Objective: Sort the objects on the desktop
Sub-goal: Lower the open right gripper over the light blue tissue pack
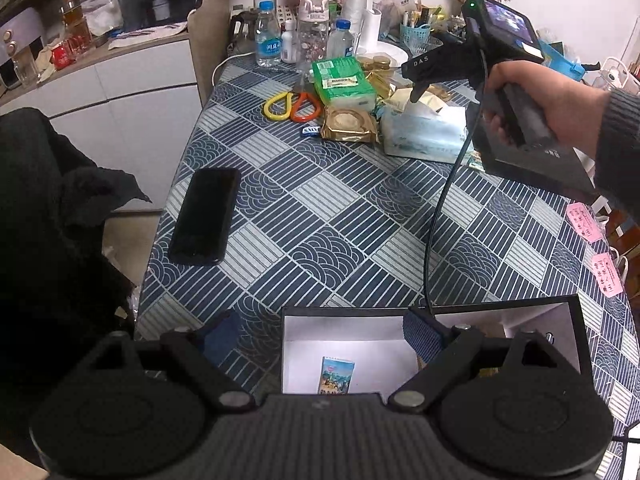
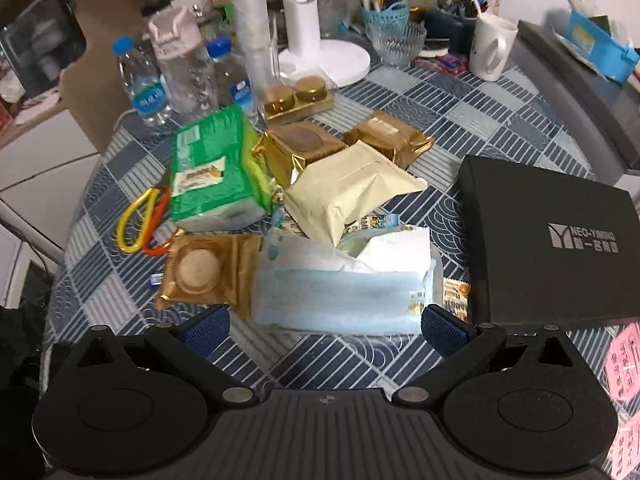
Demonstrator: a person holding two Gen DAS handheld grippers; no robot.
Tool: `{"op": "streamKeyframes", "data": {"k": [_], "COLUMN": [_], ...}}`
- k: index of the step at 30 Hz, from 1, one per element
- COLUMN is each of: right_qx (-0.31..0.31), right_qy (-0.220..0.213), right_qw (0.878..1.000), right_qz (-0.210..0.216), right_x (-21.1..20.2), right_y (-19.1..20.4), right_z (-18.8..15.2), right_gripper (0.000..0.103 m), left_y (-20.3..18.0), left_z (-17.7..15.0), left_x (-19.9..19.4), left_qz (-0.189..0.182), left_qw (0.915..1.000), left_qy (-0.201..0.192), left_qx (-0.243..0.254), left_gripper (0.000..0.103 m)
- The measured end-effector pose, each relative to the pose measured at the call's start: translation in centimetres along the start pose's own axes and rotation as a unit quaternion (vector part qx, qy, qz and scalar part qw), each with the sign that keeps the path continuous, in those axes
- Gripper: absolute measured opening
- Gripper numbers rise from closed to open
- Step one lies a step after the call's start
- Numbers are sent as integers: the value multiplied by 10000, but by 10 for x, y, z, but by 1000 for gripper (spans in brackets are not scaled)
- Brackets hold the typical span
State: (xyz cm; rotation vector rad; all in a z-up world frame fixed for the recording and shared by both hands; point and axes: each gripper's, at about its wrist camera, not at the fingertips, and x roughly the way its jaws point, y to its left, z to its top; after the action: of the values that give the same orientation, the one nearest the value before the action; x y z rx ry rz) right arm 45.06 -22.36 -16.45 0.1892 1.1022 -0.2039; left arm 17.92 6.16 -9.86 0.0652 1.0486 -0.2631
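Patterned blue cloth is covering the surface (image 1: 320, 216); a black box (image 2: 552, 236) reading "NEO-YIMING" is lying beside the snack packets (image 2: 348, 196); left gripper (image 1: 324, 332) and right gripper (image 2: 324, 324) are both hovering, jaws wide and empty; the right one is bearing "DAS".

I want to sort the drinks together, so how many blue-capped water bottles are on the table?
2. One bottle stands left of the clear pink-lidded flask, the other to its right, behind the green pack. More may hide in the clutter.
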Motion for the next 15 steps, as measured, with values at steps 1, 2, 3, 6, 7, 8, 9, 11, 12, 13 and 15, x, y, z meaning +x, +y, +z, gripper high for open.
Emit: {"op": "streamKeyframes", "data": {"k": [1,2,3,6,7,8,9,11,12,13,15], "right_qx": [1,50,110,281,336,365,387,327,260,196,98], "right_qy": [42,94,148,275,309,312,306,252,221,198,158], "right_qw": [10000,9999,9998,9991,9988,9986,9986,9991,9994,9994,9988], "right_qz": [-9,20,60,164,195,203,204,49,-69,-199,-443], "right_x": [5,9,14,24,27,29,30,35,38,43,51], "right_y": [0,-1,-1,-2,-2,-1,1,6,9,13,18], "right_z": [2,4,5,9,10,11,12,15,17,18,21], "right_gripper": [103,103,103,103,103,103,103,103,103,103,103], "left_y": [0,0,0,-1,-1,-2,-3,-2,-2,-2,-1], "left_z": [0,1,1,2,2,2,2,2,2,2,2], "left_x": [2,3,5,9,10,11,12,14,15,16,17], "left_qz": [0,0,0,-20,-26,-28,-34,-51,-60,-62,-42], "left_qw": [10000,10000,10000,9999,9999,9999,9999,9998,9998,9997,9997], "left_qy": [19,38,57,108,113,117,127,176,197,212,235], "left_qx": [-6,-12,-19,-25,-16,-8,-4,-17,-26,-32,-32], "left_gripper": [103,103,103,103,103,103,103,103,103,103,103]}}
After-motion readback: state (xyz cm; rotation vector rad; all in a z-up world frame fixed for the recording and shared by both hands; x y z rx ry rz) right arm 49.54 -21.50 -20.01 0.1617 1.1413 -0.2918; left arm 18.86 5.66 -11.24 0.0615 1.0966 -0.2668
